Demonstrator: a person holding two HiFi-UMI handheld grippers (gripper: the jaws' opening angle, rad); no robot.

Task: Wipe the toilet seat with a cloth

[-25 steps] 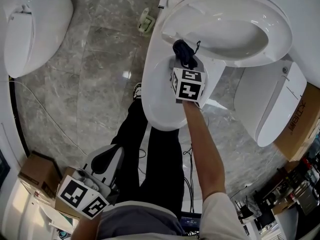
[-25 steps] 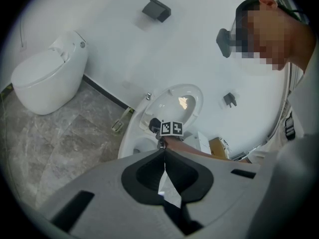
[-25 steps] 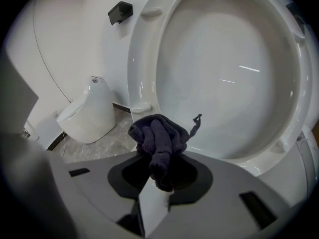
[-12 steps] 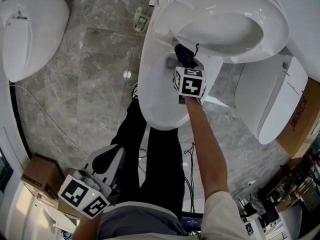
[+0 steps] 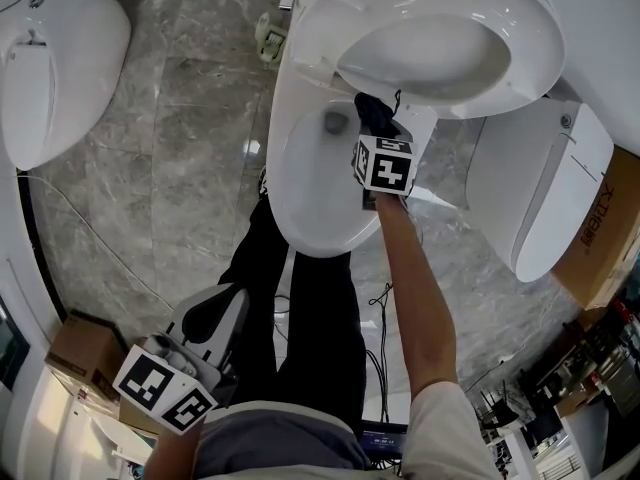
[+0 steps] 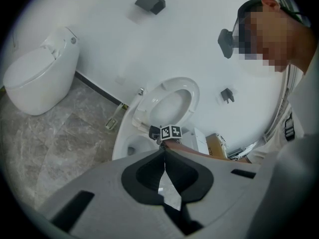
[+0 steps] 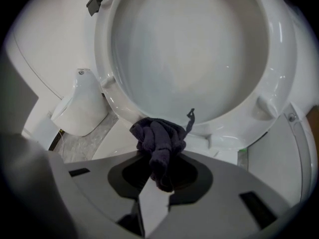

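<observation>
The white toilet (image 5: 300,203) has its seat (image 5: 520,63) raised, a ring that fills the top of the right gripper view (image 7: 279,83). A dark purple cloth (image 7: 158,141) is bunched between the jaws of my right gripper (image 7: 158,156), which is shut on it. In the head view the cloth (image 5: 371,114) sits at the seat's lower rim, over the back of the bowl; whether it touches the rim is unclear. My left gripper (image 5: 212,320) hangs low at the person's left side, shut on nothing (image 6: 163,152).
A second toilet (image 5: 55,63) stands at the left and a third (image 5: 545,193) at the right. Cardboard boxes (image 5: 610,238) and cables (image 5: 90,238) lie on the marble floor. The person's black-trousered legs (image 5: 300,318) stand before the bowl.
My right gripper has shifted slightly right and lower with the cloth, uncovering the bowl's drain hole. The left gripper has stayed where it was.
</observation>
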